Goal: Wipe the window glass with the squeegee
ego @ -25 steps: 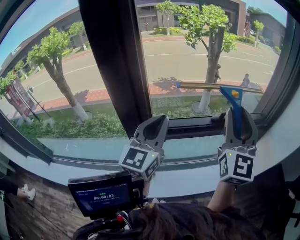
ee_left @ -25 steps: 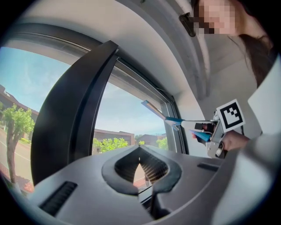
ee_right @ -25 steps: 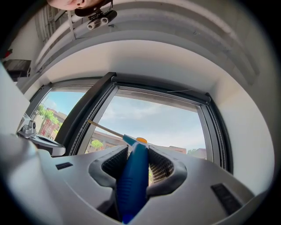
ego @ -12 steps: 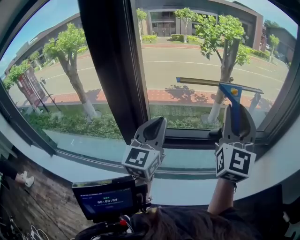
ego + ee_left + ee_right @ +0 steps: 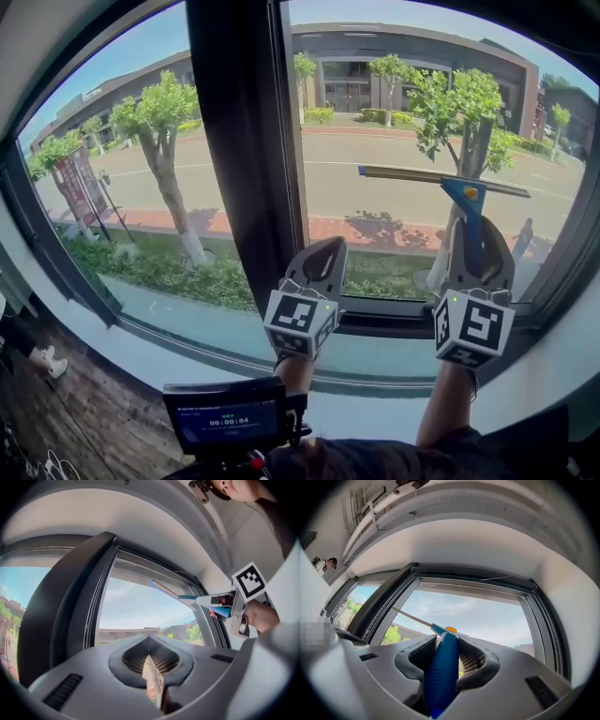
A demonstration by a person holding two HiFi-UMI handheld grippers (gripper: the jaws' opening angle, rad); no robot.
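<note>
Our right gripper [image 5: 474, 234] clamps the blue handle of the squeegee [image 5: 441, 178]; its blade lies crosswise just above the jaws, seemingly against the window glass [image 5: 375, 112]; our left gripper [image 5: 323, 255], alongside, is closed on nothing; we should press the blade flat and evenly, stroking straight.

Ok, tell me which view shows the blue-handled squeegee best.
The head view: the whole blue-handled squeegee shows, handle shut in the right gripper, blade end to end. The right gripper view shows mainly its handle, the blade foreshortened. The left gripper view shows the squeegee small, off to the side.
</note>
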